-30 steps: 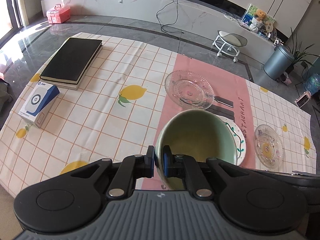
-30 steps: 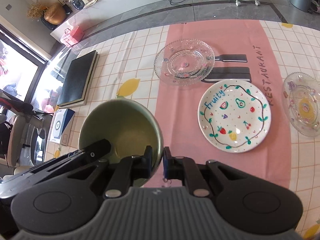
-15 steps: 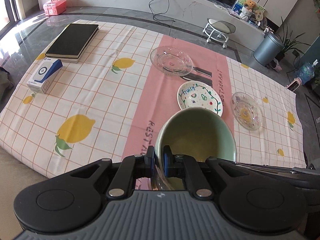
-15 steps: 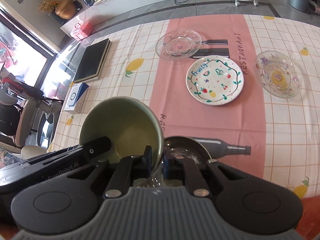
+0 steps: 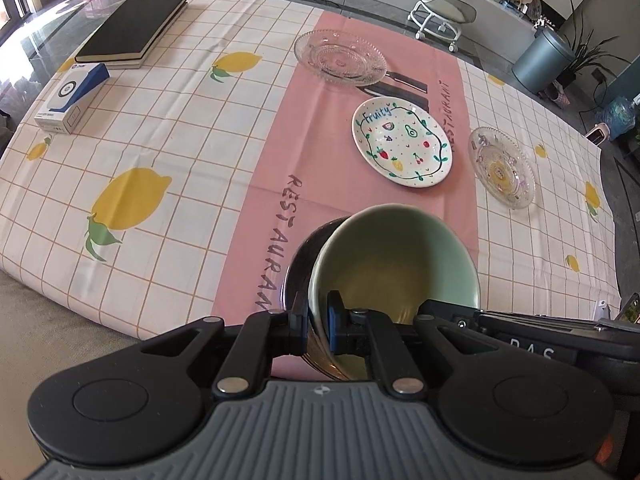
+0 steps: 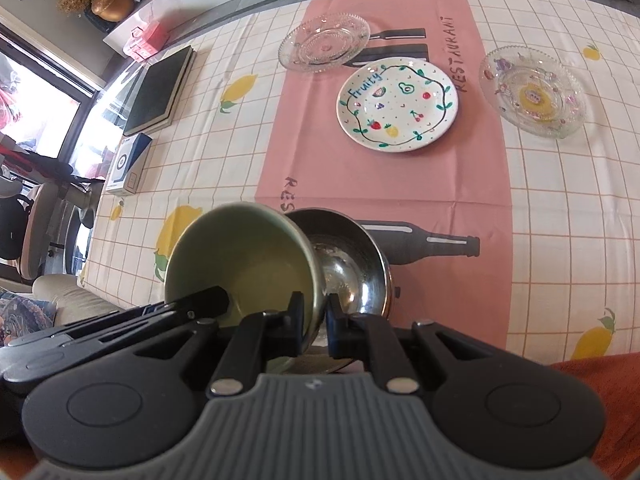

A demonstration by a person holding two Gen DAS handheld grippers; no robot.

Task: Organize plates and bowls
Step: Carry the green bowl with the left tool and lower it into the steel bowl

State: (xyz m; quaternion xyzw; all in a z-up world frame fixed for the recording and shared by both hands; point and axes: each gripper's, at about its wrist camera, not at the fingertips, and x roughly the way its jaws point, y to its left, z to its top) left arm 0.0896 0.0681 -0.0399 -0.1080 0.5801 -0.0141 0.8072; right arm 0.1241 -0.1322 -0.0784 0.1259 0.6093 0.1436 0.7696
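Both grippers pinch the rim of one pale green bowl (image 5: 394, 270) (image 6: 244, 264), held tilted just above a steel bowl (image 6: 352, 264) (image 5: 298, 268) near the table's front edge. My left gripper (image 5: 318, 326) is shut on the green bowl's left rim. My right gripper (image 6: 314, 324) is shut on its right rim. Farther back on the pink runner lie a white fruit-painted plate (image 5: 402, 142) (image 6: 398, 104) and a clear glass plate (image 5: 340, 57) (image 6: 324, 42). A second clear glass plate (image 5: 502, 168) (image 6: 534, 92) with painted flowers lies to the right.
A black book (image 5: 132, 32) (image 6: 158, 90) and a blue-and-white box (image 5: 72, 98) (image 6: 128, 164) lie at the table's left. The lemon-print tablecloth (image 5: 160, 140) hangs over the near edge. A stool (image 5: 442, 14) and a grey bin (image 5: 542, 58) stand on the floor beyond.
Both grippers carried the green bowl back toward the table's front edge and slightly down. The steel bowl has come into view under it, and the plates now lie farther ahead.
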